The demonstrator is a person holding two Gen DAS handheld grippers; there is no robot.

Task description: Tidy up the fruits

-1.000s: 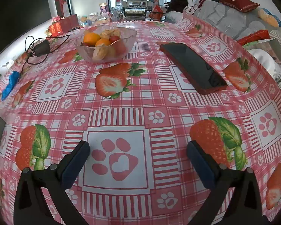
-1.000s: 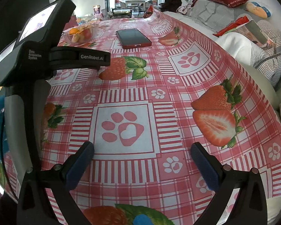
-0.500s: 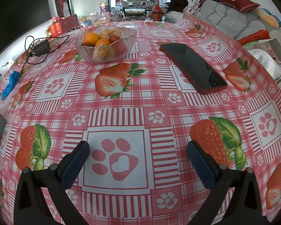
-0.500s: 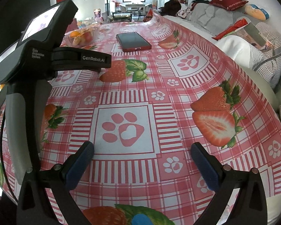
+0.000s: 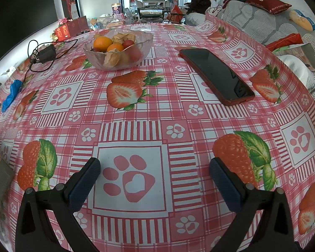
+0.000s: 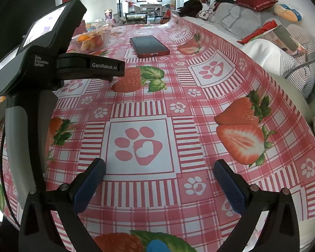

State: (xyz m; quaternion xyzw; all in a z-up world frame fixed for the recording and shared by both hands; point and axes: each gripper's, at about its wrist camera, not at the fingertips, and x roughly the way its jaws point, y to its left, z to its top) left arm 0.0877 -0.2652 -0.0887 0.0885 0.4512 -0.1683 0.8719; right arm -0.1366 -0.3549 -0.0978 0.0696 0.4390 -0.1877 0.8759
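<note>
A clear glass bowl (image 5: 98, 59) stands far ahead on the table, holding oranges (image 5: 103, 43), a red fruit (image 5: 129, 43) and papery husked fruits (image 5: 111, 59). It also shows small in the right wrist view (image 6: 82, 47). My left gripper (image 5: 154, 174) is open and empty above a paw print on the cloth. My right gripper (image 6: 159, 174) is open and empty above another paw print. The left gripper's body (image 6: 40, 67) fills the left of the right wrist view.
A red-cased phone (image 5: 216, 75) lies right of the bowl, also in the right wrist view (image 6: 149, 46). A black charger with cable (image 5: 46, 55) and a blue item (image 5: 10, 96) lie at the left. A sofa with cushions (image 5: 262, 21) runs along the table's right edge.
The left view has shifted slightly; the bowl sits a little nearer. Both grippers stay open and empty.
</note>
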